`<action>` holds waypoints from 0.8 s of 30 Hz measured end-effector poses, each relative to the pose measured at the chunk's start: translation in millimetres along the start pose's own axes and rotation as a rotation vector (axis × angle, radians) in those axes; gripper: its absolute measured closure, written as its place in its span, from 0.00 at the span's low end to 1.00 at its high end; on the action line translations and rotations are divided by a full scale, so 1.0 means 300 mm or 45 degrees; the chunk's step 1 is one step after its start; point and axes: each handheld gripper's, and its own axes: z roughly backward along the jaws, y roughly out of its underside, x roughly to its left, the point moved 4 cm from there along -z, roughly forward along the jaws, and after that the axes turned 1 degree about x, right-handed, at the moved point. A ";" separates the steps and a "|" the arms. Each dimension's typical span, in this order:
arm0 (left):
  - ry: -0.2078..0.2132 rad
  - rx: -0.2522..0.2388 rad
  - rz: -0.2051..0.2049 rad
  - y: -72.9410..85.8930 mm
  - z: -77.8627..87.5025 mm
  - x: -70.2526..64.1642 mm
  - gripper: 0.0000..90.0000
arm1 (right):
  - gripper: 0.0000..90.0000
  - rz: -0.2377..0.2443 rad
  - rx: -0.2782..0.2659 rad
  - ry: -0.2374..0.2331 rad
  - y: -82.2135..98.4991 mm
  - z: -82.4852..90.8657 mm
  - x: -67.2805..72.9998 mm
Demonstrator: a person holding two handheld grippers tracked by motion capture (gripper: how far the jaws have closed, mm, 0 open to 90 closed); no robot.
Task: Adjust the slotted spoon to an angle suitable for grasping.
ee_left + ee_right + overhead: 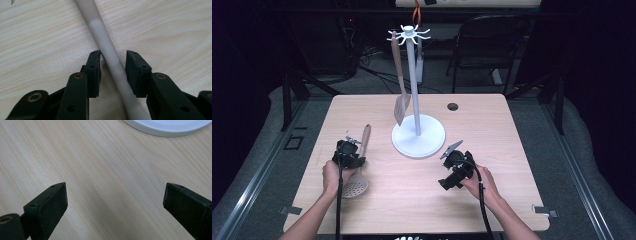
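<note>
While the left gripper (113,65) straddles the skimmer's handle (110,56) on the table (512,130), its pads sit apart with gaps beside it; an off-centre close could roll the handle away. The right gripper (115,200) stands wide open, empty.

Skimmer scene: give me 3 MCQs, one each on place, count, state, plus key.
1. Where does the skimmer lie?
A. on the table, left of the white stand
B. hung on the stand
C. on the floor

2. How many utensils hang on the stand?
A. none
B. one
C. three

3. How does the left hand-held gripper stand?
A. jaws wide, nothing between
B. jaws around the skimmer's handle, a gap showing on one side
C. lifted high off the table

Key: 1 A, it lies flat on the wood. 2 B, a single spatula hangs there. 3 B, the handle runs between the pads.
</note>
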 end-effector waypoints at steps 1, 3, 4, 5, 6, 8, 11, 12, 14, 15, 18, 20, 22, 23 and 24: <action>0.001 0.001 0.002 -0.001 0.000 0.001 0.72 | 0.06 0.001 0.000 0.000 0.000 0.000 0.000; 0.014 0.003 0.021 0.001 0.002 0.005 0.73 | 0.06 0.009 0.001 0.001 -0.001 0.001 0.000; 0.021 -0.001 0.029 0.002 0.002 0.008 0.73 | 0.06 0.007 0.004 0.001 -0.001 0.001 0.000; 0.027 -0.003 0.037 0.003 0.003 0.010 0.73 | 0.06 0.008 0.006 0.001 -0.001 0.001 0.000; 0.032 0.002 0.038 0.003 0.004 0.013 0.74 | 0.06 -0.002 -0.002 -0.003 0.000 -0.001 0.001; 0.043 0.017 0.039 0.003 0.007 0.017 0.74 | 0.06 -0.002 0.000 -0.003 0.001 -0.001 0.001; 0.066 0.038 0.050 0.007 0.014 0.026 0.74 | 0.06 -0.001 0.007 -0.003 0.002 -0.001 -0.001; 0.073 0.039 0.057 0.011 0.016 0.029 0.75 | 0.06 -0.001 0.007 -0.002 0.002 -0.001 -0.001; 0.083 0.040 0.059 0.021 0.023 0.036 0.76 | 0.06 -0.001 0.008 -0.002 0.002 -0.001 -0.001; 0.091 0.042 0.063 0.027 0.026 0.040 0.77 | 0.06 0.000 0.008 0.001 0.001 -0.001 0.000; 0.098 0.047 0.076 0.039 0.034 0.050 0.79 | 0.06 0.002 0.008 0.002 0.001 0.000 -0.001; 0.104 0.057 0.087 0.044 0.039 0.056 0.80 | 0.06 -0.002 0.005 0.002 0.001 -0.002 0.000; 0.102 0.056 0.080 0.049 0.040 0.061 0.80 | 0.06 -0.001 0.004 0.001 0.001 -0.002 0.001; 0.100 0.058 0.077 0.050 0.042 0.062 0.80 | 0.06 0.000 0.003 0.003 0.001 -0.002 0.002; 0.099 0.058 0.080 0.052 0.043 0.062 0.81 | 0.06 0.008 0.012 0.005 0.001 0.000 0.001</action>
